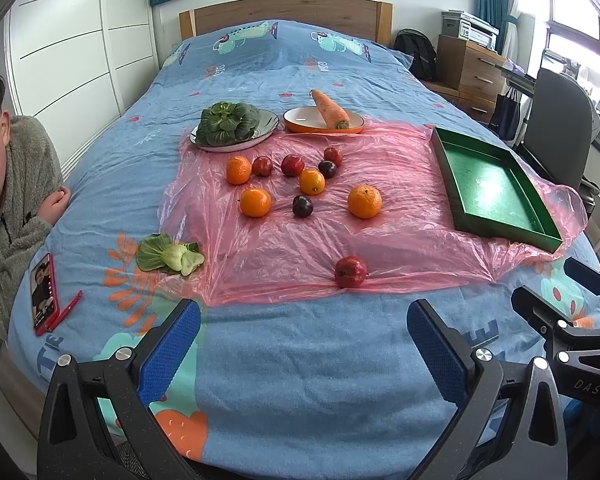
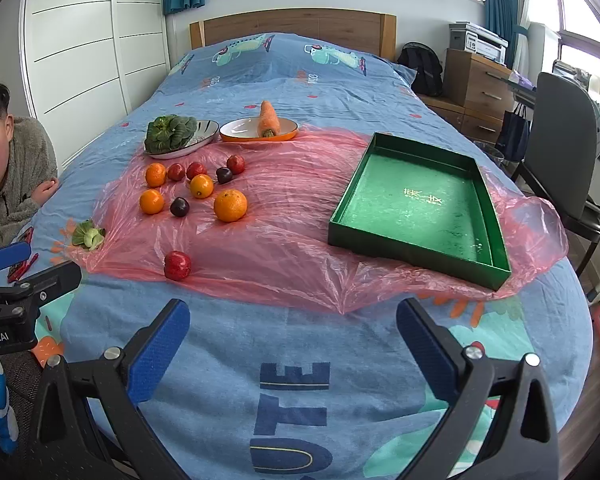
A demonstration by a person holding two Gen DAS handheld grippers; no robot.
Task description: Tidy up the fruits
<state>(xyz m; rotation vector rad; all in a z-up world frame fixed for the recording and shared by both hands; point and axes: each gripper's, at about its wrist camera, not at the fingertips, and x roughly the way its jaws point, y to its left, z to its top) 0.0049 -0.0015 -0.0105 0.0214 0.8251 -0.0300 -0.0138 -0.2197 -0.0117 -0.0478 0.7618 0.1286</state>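
Observation:
Several oranges, small red fruits and dark plums lie on a pink plastic sheet (image 1: 300,236) on the bed. The biggest orange (image 1: 364,201) (image 2: 230,205) is at their right. A red pomegranate (image 1: 351,271) (image 2: 177,265) sits alone near the sheet's front edge. An empty green tray (image 1: 496,188) (image 2: 420,204) stands at the right. My left gripper (image 1: 304,340) is open and empty above the bedspread, short of the pomegranate. My right gripper (image 2: 294,336) is open and empty, near the front of the tray.
A plate of leafy greens (image 1: 232,124) and an orange bowl with a carrot (image 1: 328,114) stand at the back. A loose bok choy (image 1: 172,258) lies left of the sheet. A phone (image 1: 43,290) and a person (image 1: 8,184) are at the left edge. A chair (image 2: 560,168) stands to the right.

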